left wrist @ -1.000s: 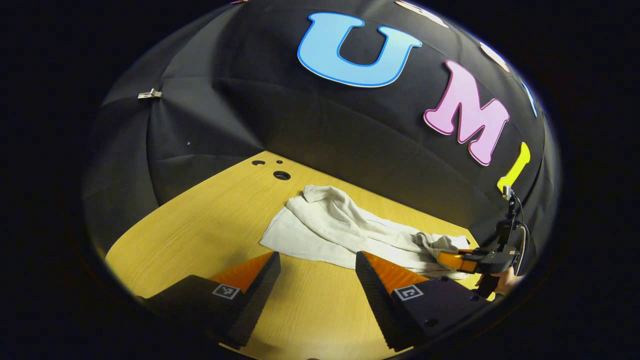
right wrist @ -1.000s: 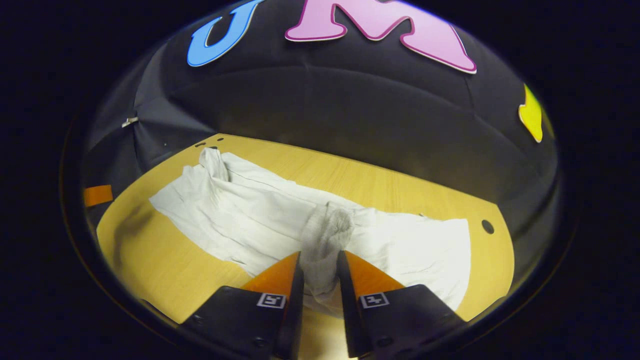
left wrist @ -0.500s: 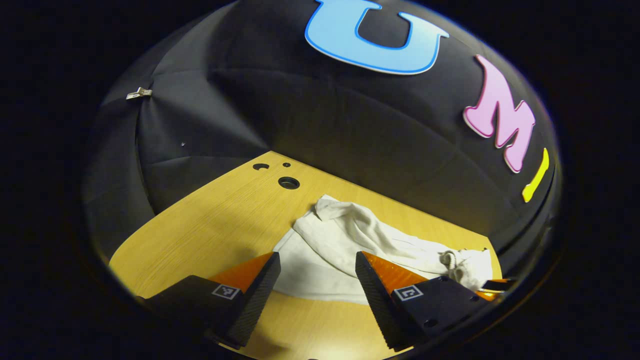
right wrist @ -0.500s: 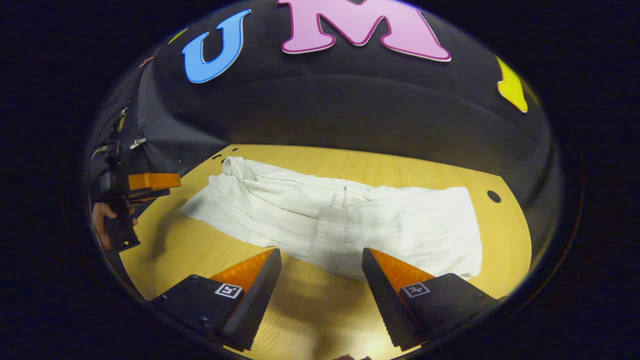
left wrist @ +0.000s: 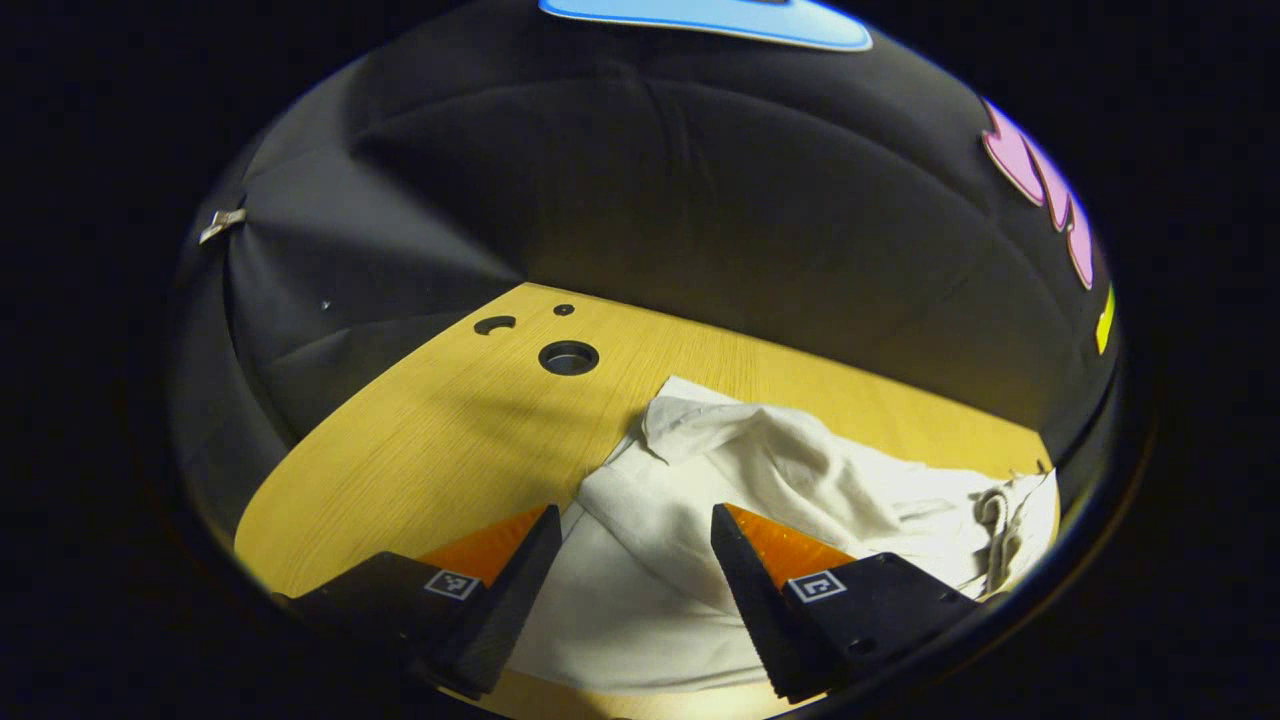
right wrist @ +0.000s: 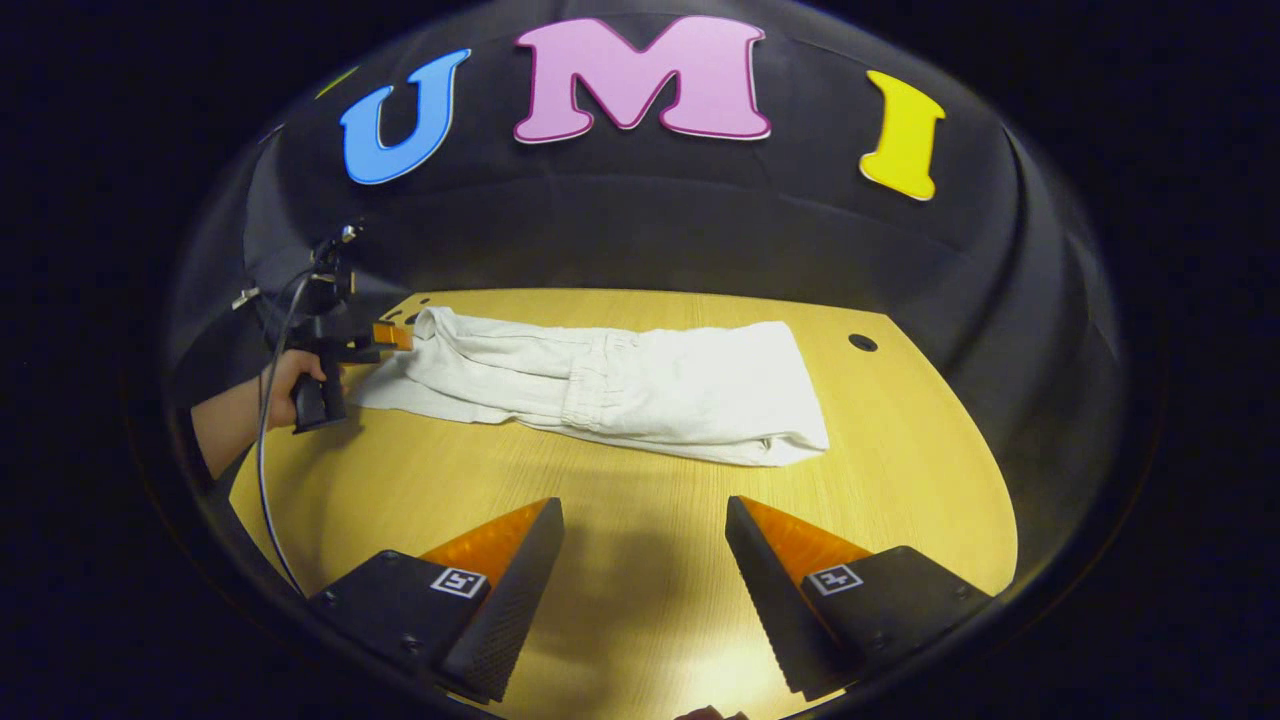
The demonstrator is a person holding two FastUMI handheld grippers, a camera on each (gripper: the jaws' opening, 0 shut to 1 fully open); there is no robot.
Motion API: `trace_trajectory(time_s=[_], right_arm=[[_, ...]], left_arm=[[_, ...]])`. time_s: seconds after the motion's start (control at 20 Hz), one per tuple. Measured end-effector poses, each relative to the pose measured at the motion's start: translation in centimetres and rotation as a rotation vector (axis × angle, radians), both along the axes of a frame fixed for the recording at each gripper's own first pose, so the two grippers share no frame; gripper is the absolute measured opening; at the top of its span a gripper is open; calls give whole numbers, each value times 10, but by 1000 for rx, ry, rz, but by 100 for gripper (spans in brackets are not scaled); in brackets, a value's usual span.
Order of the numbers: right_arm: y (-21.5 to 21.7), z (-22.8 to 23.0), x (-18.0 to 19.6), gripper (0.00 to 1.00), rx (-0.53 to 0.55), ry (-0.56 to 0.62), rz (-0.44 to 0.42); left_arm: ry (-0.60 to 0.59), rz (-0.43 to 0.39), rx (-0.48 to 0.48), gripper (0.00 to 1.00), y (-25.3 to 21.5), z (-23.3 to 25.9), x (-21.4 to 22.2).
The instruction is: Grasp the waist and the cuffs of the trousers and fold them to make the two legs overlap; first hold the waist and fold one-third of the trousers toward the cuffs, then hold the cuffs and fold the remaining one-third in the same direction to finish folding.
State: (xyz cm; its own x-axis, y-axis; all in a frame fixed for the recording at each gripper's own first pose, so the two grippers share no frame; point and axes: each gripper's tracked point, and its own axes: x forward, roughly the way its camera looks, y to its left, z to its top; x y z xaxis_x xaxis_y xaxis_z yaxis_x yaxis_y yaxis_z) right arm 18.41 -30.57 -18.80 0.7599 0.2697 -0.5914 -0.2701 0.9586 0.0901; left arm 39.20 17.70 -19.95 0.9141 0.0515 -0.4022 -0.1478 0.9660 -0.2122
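In the left gripper view, the left gripper (left wrist: 632,560) stands with its fingers apart over the cuff end of the trousers (left wrist: 790,480) on the table (left wrist: 430,430). The cloth looks soft and light; I would take the bunched cuffs. The waist end is cut off.

In the right gripper view, the right gripper (right wrist: 645,560) is also spread wide, well apart from the trousers lying across the table. Whether the legs lie exactly even is hard to make out.

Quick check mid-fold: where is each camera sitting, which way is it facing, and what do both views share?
Left gripper view: rides the left claw, low over the trousers; its open fingers show.
Right gripper view: rides the right claw, above bare table, facing the trousers; its open fingers, the left claw and a hand show.
Shared: trousers, table.
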Motion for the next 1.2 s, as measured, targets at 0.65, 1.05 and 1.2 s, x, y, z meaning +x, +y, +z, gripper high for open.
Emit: trace_trajectory(time_s=[0.65,1.05,1.2], right_arm=[[-94,55,-81,100,59,118,-311],[-121,97,-84,99,24,7,-382],[-130,100,-93,99,-10,-5,-396]], left_arm=[[108,-83,130,88,-19,-19,3],[152,-132,139,25,-42,-21,-2],[181,-150,175,12,-45,-22,-6]])
